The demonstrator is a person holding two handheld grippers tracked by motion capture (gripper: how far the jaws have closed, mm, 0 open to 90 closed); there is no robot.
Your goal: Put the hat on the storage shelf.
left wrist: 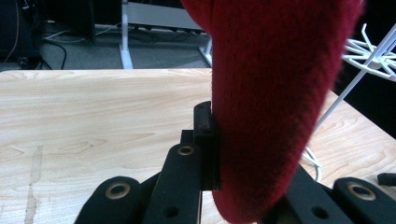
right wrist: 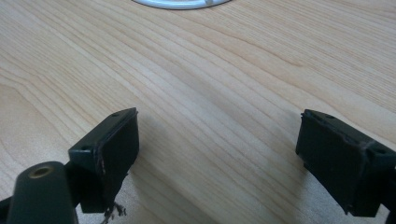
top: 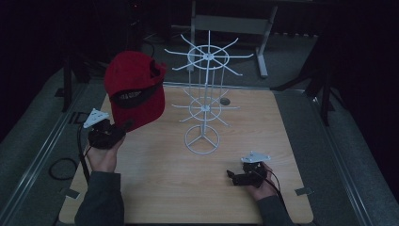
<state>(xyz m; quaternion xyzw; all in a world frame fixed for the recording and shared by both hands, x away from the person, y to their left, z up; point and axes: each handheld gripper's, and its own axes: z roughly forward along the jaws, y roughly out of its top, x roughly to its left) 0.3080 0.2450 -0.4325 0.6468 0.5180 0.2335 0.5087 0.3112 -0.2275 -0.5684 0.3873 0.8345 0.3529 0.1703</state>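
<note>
While my left gripper [top: 123, 128] grasps the red cap [top: 134, 87] by its brim, upper left of the high view, I judge it light and soft. Right gripper [right wrist: 217, 158] rests released, lower right, near the white rack [top: 203, 101].

The room is dim, its far side nearly black; a light wooden table [top: 282, 141] sits on grey floor [top: 357, 155]; behind it stands a pale metal frame [top: 263, 42]; a black cable [top: 61, 168] coils left.
</note>
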